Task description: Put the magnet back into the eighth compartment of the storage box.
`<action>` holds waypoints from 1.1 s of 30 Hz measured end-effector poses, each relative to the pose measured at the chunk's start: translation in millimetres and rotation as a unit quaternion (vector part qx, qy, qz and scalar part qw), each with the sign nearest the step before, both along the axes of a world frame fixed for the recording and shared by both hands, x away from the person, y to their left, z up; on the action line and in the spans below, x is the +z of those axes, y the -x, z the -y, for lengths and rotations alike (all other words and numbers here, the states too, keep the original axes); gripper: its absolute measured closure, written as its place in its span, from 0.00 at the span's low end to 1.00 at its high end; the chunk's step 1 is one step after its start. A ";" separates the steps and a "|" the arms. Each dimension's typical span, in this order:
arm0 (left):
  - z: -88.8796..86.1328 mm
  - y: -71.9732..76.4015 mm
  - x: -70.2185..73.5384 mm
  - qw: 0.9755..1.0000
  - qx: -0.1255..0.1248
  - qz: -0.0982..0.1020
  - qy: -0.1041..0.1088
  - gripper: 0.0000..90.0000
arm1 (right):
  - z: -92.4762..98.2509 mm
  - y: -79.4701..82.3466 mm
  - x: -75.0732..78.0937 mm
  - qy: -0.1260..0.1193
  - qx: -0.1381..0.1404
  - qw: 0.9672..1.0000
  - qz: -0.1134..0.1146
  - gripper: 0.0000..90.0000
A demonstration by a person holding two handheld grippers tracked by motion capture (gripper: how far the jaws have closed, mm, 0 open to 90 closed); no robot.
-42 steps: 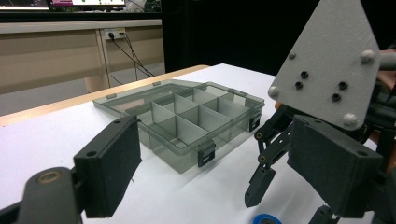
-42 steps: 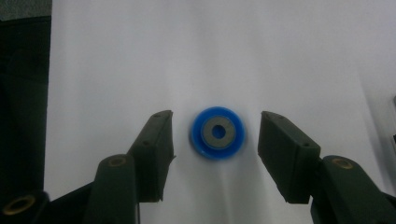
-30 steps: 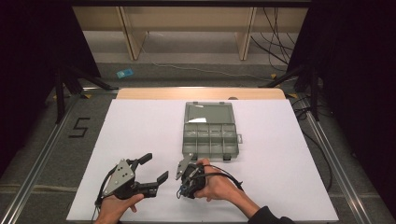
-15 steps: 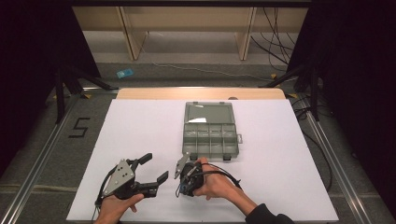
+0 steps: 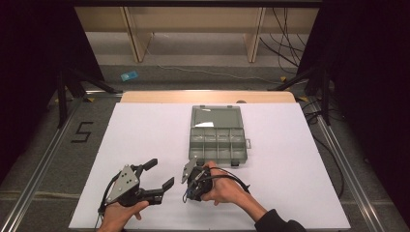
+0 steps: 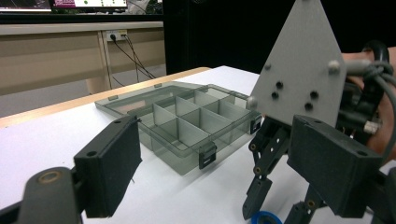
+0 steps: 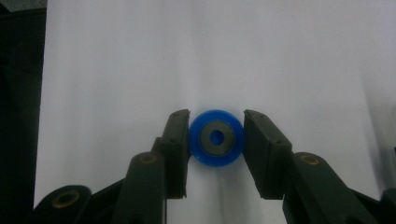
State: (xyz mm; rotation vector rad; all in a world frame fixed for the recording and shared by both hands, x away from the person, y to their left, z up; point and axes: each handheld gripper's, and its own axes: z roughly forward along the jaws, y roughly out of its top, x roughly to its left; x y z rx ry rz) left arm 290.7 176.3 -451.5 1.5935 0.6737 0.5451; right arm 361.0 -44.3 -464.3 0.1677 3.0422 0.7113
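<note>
Gripping: right gripper (image 7: 215, 140) jaws just closed onto small blue plastic ring with grey core (image 7: 216, 138), frame centre.
Left gripper (image 5: 154, 176): open, empty, lower left.
Tip: lift straight, carry to grey plastic compartment box (image 5: 217, 140).

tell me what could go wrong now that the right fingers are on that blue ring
1. The right gripper, whose fingers have just been closing, pinches the blue ring only by its round edge, so it may pop out or tilt on lifting.
2. The organiser box has small compartments; a drop from height could land in the wrong one.
3. The open left gripper sits close beside and could get bumped.
</note>
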 end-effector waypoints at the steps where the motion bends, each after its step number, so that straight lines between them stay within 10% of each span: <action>1: 0.0 0.1 0.0 1.000 0.000 0.000 0.000 0.19 | 0.9 -0.7 0.9 -0.001 -0.001 1.000 0.001 0.70; 33: 0.8 1.2 0.5 1.000 -0.001 -0.003 0.003 0.19 | 41.8 -16.2 34.3 -0.035 -0.048 0.998 0.018 0.70</action>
